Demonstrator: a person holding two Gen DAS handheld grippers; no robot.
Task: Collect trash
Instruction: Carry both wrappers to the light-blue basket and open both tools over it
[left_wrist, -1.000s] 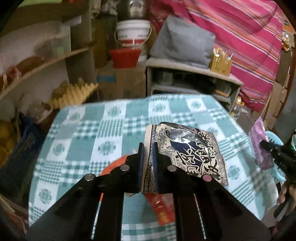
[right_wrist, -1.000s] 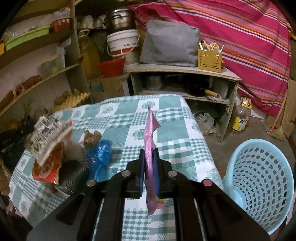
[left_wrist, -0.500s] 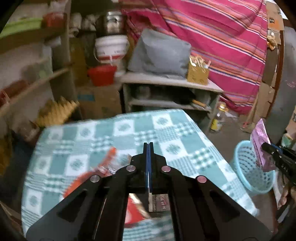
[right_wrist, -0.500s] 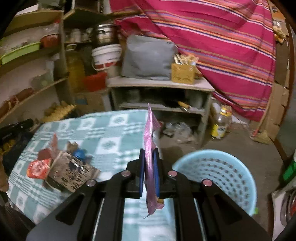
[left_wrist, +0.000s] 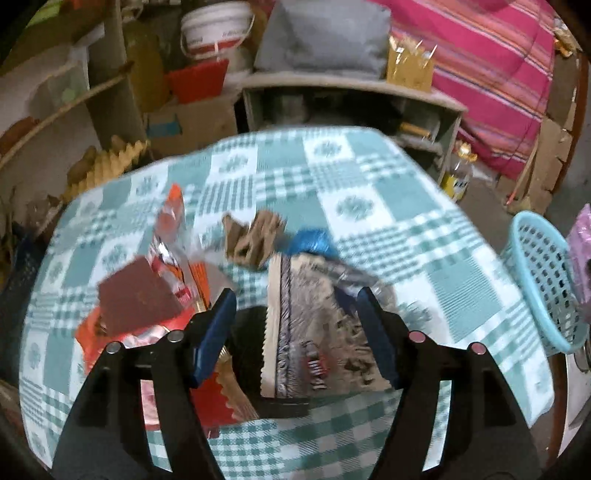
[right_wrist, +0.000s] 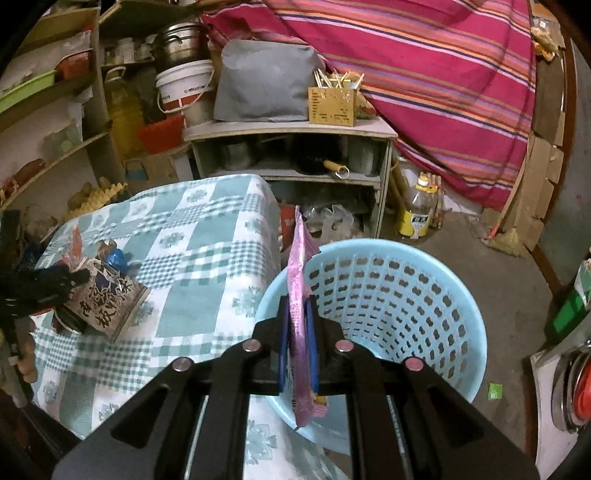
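Observation:
On the checked tablecloth (left_wrist: 369, 206) lies a silver and black printed snack bag (left_wrist: 314, 295). My left gripper (left_wrist: 295, 328) is low over it. Its jaws are opening, the bag lies between the blue pads, and neither pad presses on it. Red wrappers (left_wrist: 170, 236), a brown square (left_wrist: 136, 299), crumpled brown paper (left_wrist: 255, 236) and a blue crumpled bag (left_wrist: 312, 240) lie around it. My right gripper (right_wrist: 297, 332) is shut on a pink wrapper (right_wrist: 297, 266), held upright over the near rim of the light blue basket (right_wrist: 388, 288).
The basket stands on the floor, right against the table's corner (right_wrist: 258, 236). Behind it are a low shelf unit (right_wrist: 288, 155), a plastic bottle (right_wrist: 417, 214) and a striped cloth (right_wrist: 443, 92). Shelves with buckets and jars fill the left wall. A hand (right_wrist: 22, 350) holds the left gripper.
The left gripper held the printed bag a second ago, then stood shut without it, and is now open and low around it. The right gripper carried the pink wrapper from over the table to the basket.

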